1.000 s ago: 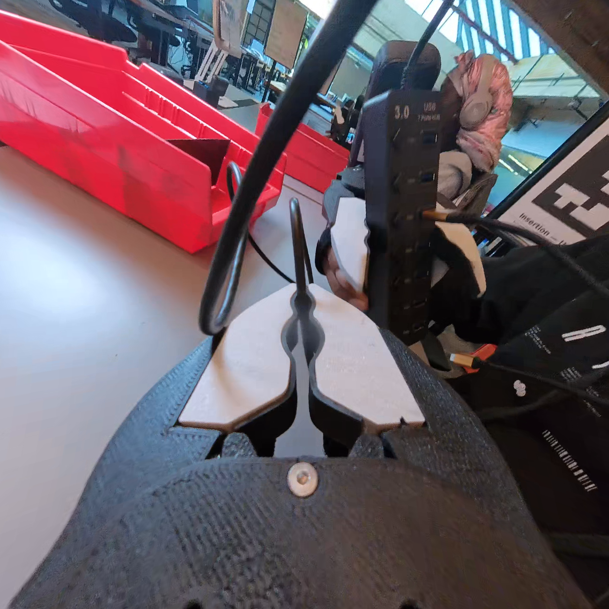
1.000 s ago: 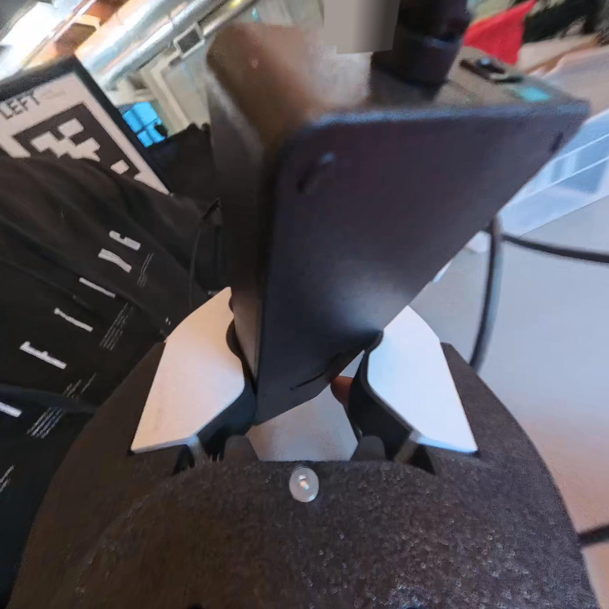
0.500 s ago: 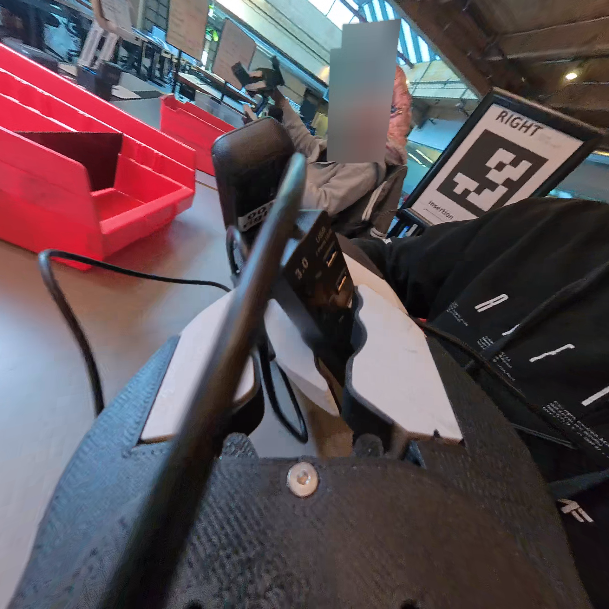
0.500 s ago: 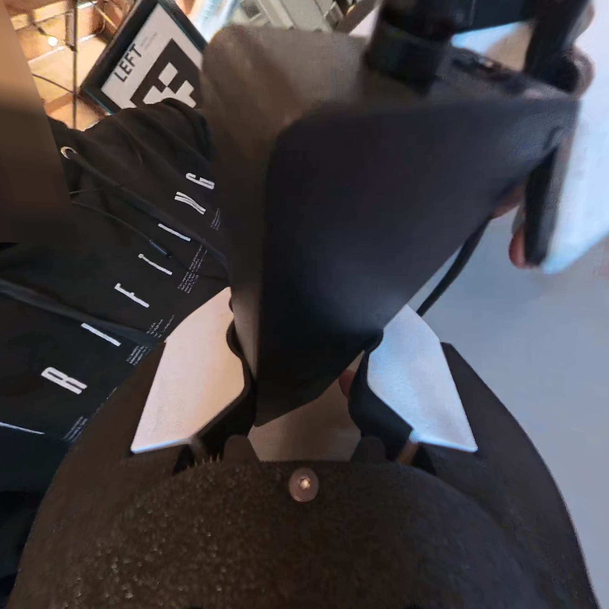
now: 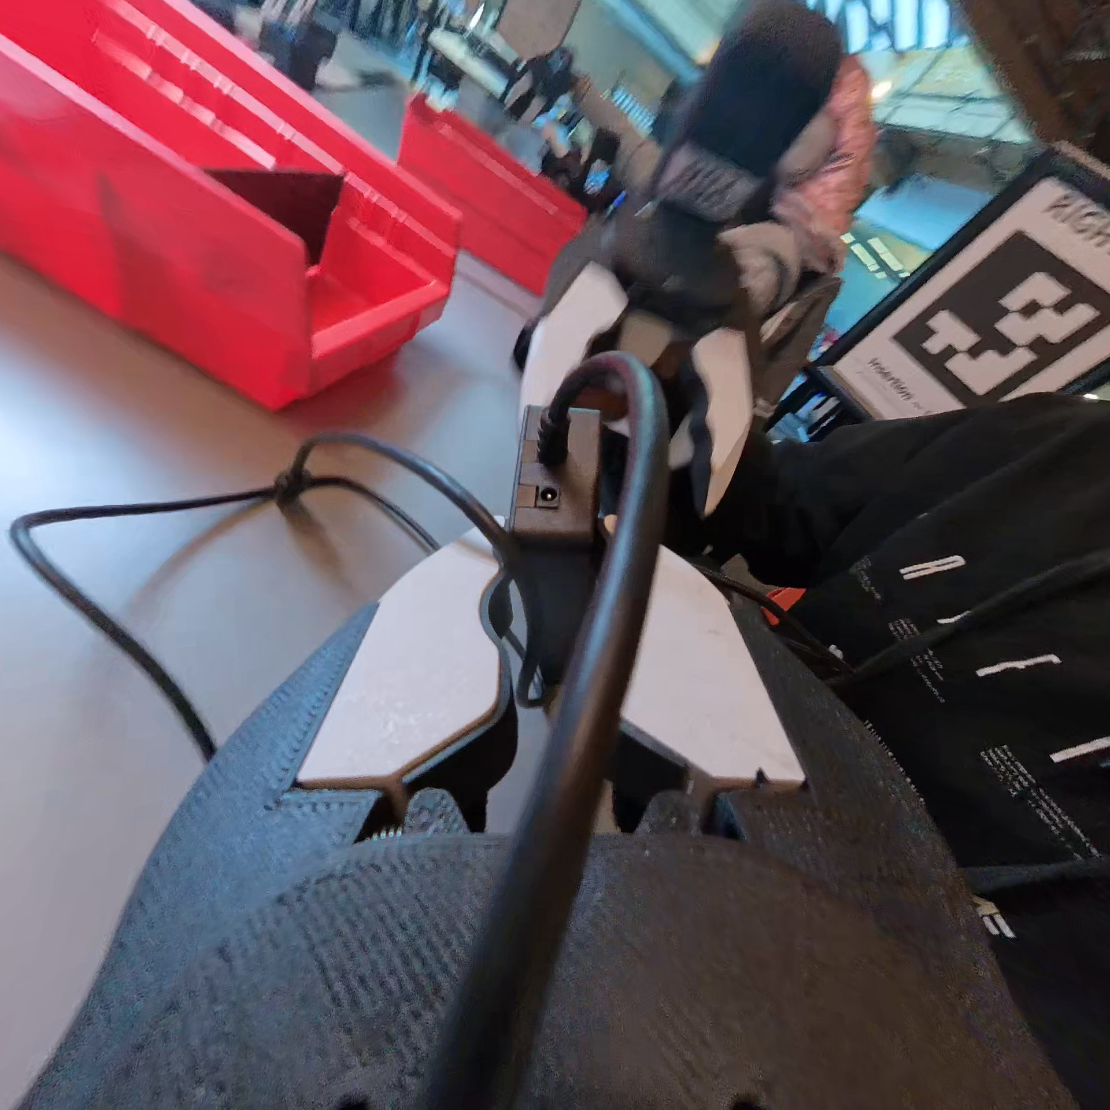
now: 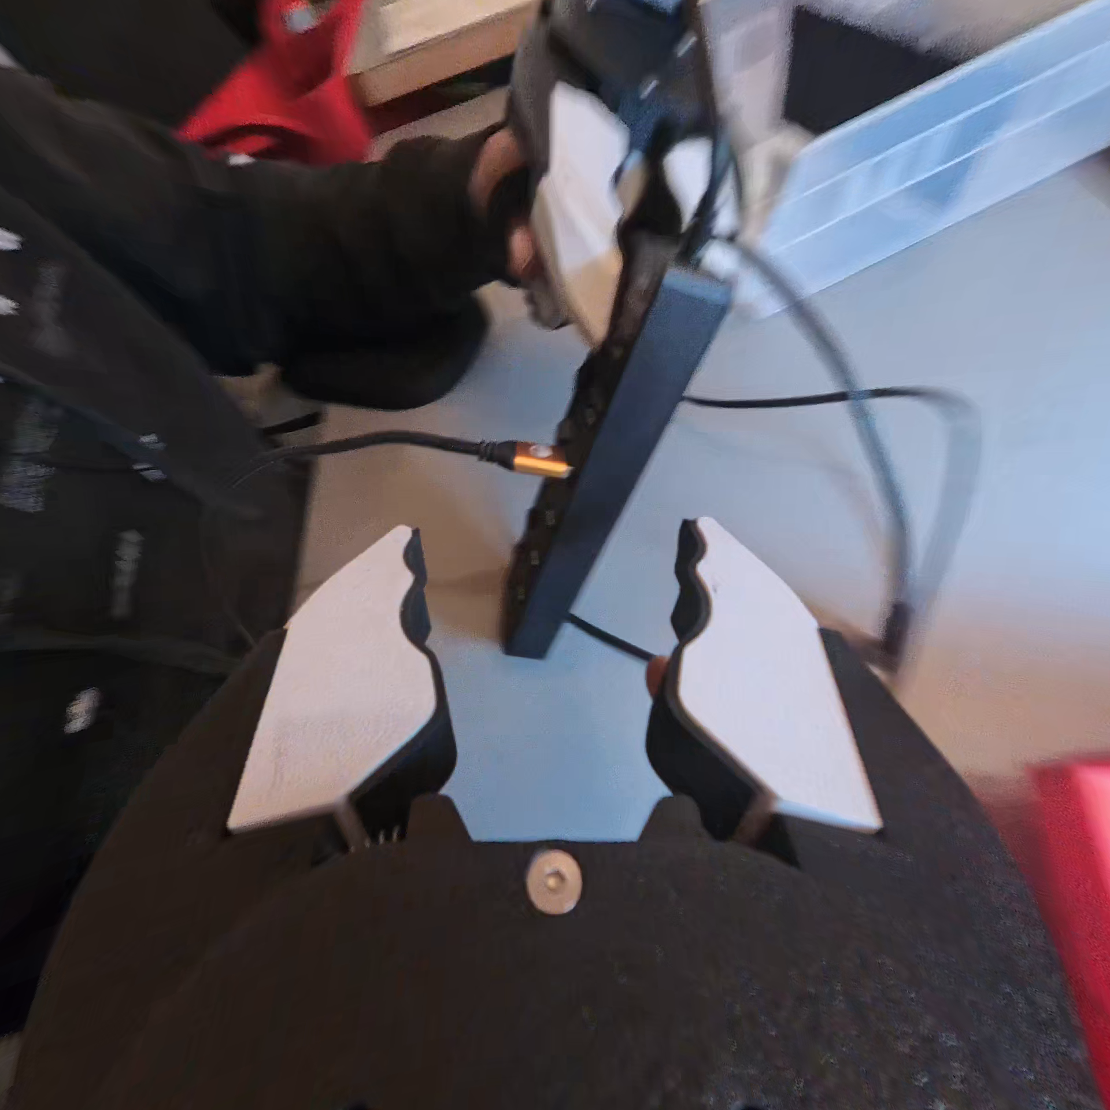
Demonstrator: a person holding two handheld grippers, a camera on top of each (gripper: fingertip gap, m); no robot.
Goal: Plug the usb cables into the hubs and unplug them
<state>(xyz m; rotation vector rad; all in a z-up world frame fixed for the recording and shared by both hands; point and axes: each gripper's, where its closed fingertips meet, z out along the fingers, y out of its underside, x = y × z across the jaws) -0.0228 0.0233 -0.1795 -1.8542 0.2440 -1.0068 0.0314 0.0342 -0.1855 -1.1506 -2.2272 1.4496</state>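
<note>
A long black USB hub (image 6: 624, 444) stands tilted over the table, and its end also shows in the left wrist view (image 5: 555, 480). My left gripper (image 5: 552, 576) is shut on that end. One of its white fingers (image 6: 570, 228) shows in the right wrist view at the hub's far end. A thick black hub cable (image 5: 624, 540) arcs back over the left gripper. A USB cable with an orange plug (image 6: 534, 459) sits in a side port of the hub. My right gripper (image 6: 552, 528) is open and empty, just short of the hub's near end. It also shows in the left wrist view (image 5: 649, 360).
Red bins (image 5: 240, 240) stand at the back left. A thin black cable (image 5: 120, 600) loops on the grey table (image 5: 90, 781). A framed marker board (image 5: 991, 300) stands on the right. A black sleeve (image 6: 270, 240) and a clear plastic box (image 6: 931, 150) flank the hub. Some 7 cm of space lies between my two pairs of fingers.
My right gripper has let go of the hub, opened and drawn back. My left gripper released the thin cable, opened around the hub and is now shut on its end.
</note>
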